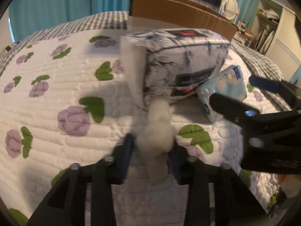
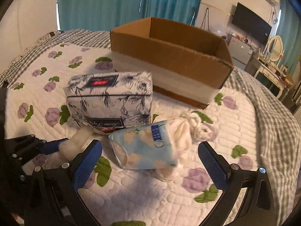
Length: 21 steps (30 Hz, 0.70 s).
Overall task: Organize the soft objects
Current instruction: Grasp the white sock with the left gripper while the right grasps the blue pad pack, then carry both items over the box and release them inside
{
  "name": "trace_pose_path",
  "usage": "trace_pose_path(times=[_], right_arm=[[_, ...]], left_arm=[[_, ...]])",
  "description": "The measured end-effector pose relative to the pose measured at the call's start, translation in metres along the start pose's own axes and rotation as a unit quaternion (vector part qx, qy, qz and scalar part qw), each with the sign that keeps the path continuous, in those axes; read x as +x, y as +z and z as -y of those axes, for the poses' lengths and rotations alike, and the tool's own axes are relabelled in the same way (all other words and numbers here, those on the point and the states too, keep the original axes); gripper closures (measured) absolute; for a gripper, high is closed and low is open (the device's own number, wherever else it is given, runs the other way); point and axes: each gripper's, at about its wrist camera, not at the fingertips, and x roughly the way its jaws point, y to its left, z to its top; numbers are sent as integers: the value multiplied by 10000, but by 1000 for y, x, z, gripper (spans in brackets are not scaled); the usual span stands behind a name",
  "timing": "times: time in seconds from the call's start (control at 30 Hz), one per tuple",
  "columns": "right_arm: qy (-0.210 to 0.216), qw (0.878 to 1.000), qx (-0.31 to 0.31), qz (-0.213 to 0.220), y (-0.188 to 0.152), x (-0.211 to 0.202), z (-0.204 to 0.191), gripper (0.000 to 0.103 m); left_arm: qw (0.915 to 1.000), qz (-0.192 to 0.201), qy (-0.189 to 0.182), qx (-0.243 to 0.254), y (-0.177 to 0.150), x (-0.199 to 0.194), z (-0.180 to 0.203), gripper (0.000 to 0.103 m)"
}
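My left gripper (image 1: 153, 146) is shut on a white fluffy soft object (image 1: 158, 131), held low over the bed just in front of the navy-and-white tissue pack (image 1: 186, 62); it also shows in the right wrist view (image 2: 54, 146). My right gripper (image 2: 150, 160) is open, its fingers either side of a light-blue flowered tissue pack (image 2: 144, 146) without touching it. A white knotted cloth bundle (image 2: 188, 128) lies behind that pack. The navy tissue pack (image 2: 111, 98) stands in front of the open cardboard box (image 2: 169, 56).
The quilt (image 2: 131, 194) with purple flowers covers the bed; a grey checked blanket (image 2: 272, 113) lies along the right edge. A dresser with a mirror (image 2: 274, 47) and a wall TV (image 2: 252, 22) stand beyond the bed. Teal curtains hang behind.
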Motion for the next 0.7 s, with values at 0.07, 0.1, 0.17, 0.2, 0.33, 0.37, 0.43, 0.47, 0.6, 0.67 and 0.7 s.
trace_pose_path(times=[0.07,0.1,0.17,0.2,0.33,0.37,0.43,0.47,0.6,0.67,0.7], right_arm=[[-43,9999,-16,-90,-2,9,-4,1],[-69,9999,-21,-126,-2,12,-6,1],[-144,9996,-62,-225,-4,21,-12,5],[-259,9993,-123,-252,-5,24,-15,9],[-421,9988,-119,-215,-9,21,-17,27],[-366,9992,-37,-148,-11,13,-15,27],[-369,9993,21,-49,-14,-1,-13,27],[-361,9993,48,29,-15,-12,-11,27],[-253,9991,220,242,-16,-47,-5,27],[-217,9988,280,344,-14,-67,0,27],[-202,9986,298,380,-14,-74,1,27]], left_arm=[[10000,-18,-45,-79,1,-2,-7,73],[9999,-19,-62,-97,1,-3,-9,74],[10000,5,-41,-53,2,-4,-9,75],[10000,18,-43,-12,2,-5,-8,75],[9998,74,-122,107,1,-16,-4,76],[9997,102,-119,163,-1,-21,-2,76],[9995,141,-149,234,-1,-29,-1,76],[9994,162,-169,261,-2,-34,1,76],[9984,308,-210,431,-4,-60,11,76],[9977,417,-234,476,-2,-73,15,76],[9973,483,-249,499,-1,-81,17,76]])
